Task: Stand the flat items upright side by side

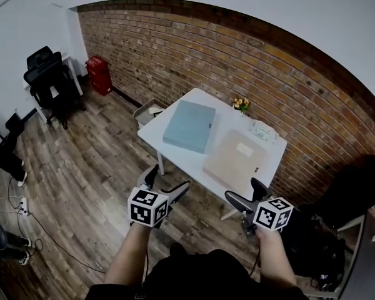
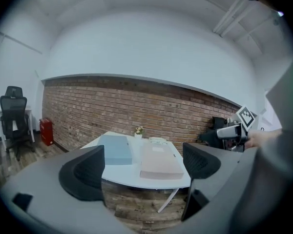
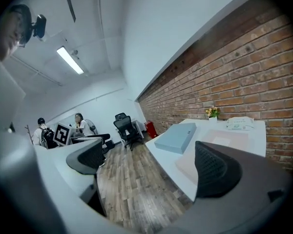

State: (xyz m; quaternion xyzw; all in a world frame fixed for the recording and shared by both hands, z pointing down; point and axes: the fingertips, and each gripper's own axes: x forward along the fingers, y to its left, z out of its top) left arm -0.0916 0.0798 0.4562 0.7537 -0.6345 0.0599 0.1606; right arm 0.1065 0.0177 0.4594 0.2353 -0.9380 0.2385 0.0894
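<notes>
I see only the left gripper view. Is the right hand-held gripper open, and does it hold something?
Observer: In the right gripper view, the right hand-held gripper has its jaws apart and nothing is between them.
Operator: Is something lying on the floor that I do not see?
Observer: Yes. The head view shows a white power strip with cables on the wooden floor. It is at the person's left, well away from the table.
Operator: Is anybody else in the room?
Observer: Yes. The right gripper view shows two people far off, on the side away from the brick wall.
</notes>
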